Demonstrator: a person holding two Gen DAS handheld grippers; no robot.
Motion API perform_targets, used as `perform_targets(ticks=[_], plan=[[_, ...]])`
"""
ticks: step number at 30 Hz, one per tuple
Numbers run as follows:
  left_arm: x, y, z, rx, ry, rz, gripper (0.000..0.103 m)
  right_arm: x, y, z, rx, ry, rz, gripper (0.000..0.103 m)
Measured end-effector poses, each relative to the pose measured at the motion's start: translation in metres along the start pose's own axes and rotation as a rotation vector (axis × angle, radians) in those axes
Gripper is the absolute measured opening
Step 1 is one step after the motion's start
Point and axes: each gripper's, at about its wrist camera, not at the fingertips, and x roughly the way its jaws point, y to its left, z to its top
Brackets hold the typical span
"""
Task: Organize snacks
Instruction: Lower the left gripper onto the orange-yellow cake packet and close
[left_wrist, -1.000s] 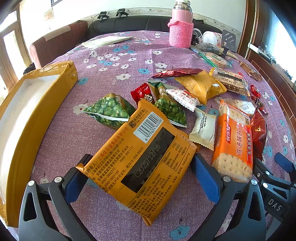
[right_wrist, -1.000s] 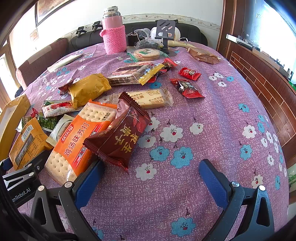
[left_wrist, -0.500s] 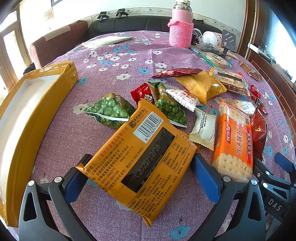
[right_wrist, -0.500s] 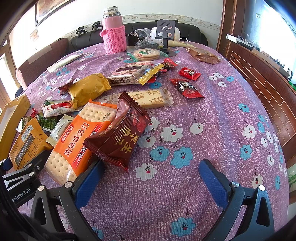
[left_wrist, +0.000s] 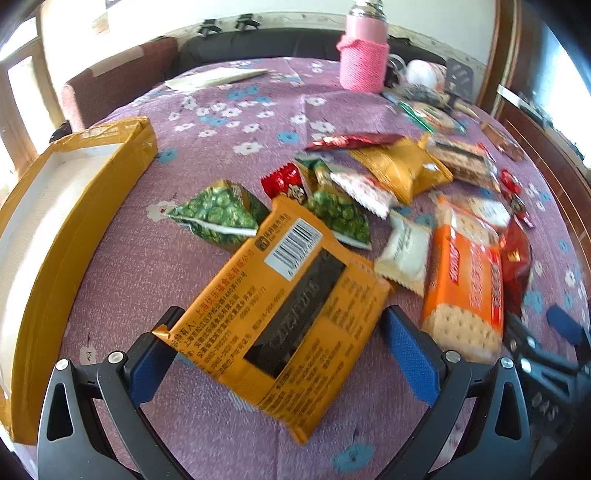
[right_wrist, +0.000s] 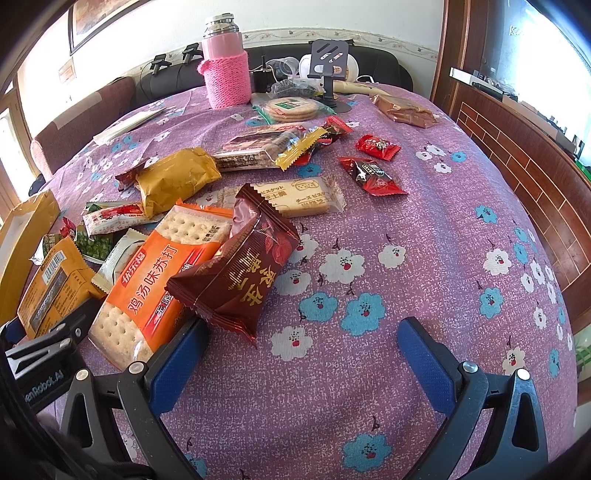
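Observation:
Many snack packets lie on a purple flowered tablecloth (right_wrist: 424, 258). My left gripper (left_wrist: 280, 350) is open, its blue fingers on either side of a large yellow barcode packet (left_wrist: 288, 295), which also shows in the right wrist view (right_wrist: 55, 284). An open yellow cardboard box (left_wrist: 66, 229) lies to its left. My right gripper (right_wrist: 299, 354) is open and empty over bare cloth, its left finger beside a dark red packet (right_wrist: 240, 266) and an orange cracker pack (right_wrist: 155, 280).
Green pea packets (left_wrist: 218, 214), a gold bag (right_wrist: 173, 181), small red candies (right_wrist: 373, 173) and a biscuit pack (right_wrist: 303, 195) lie mid-table. A pink flask (right_wrist: 225, 70) and a phone stand (right_wrist: 328, 74) stand at the back. A wooden wall runs along the right.
The left wrist view is now blurred and shifted slightly; the left gripper has begun to move around the yellow packet. The right gripper has not moved.

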Motion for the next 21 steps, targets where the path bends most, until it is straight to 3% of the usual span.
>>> perform_targets(ticks=[3,8,21], plan=[[-0.001,-0.001,-0.002,0.042,0.039,-0.027,0.103,0.000,0.000,0.000,0.001,0.000,-0.001,0.103],[-0.010,0.000,-0.012,0.097,0.035,-0.061,0.103,0.000,-0.001,0.001,0.002,0.000,-0.001,0.103],[-0.014,0.000,-0.017,0.114,0.028,-0.072,0.103,0.000,-0.001,0.000,0.000,-0.002,0.007,0.103]])
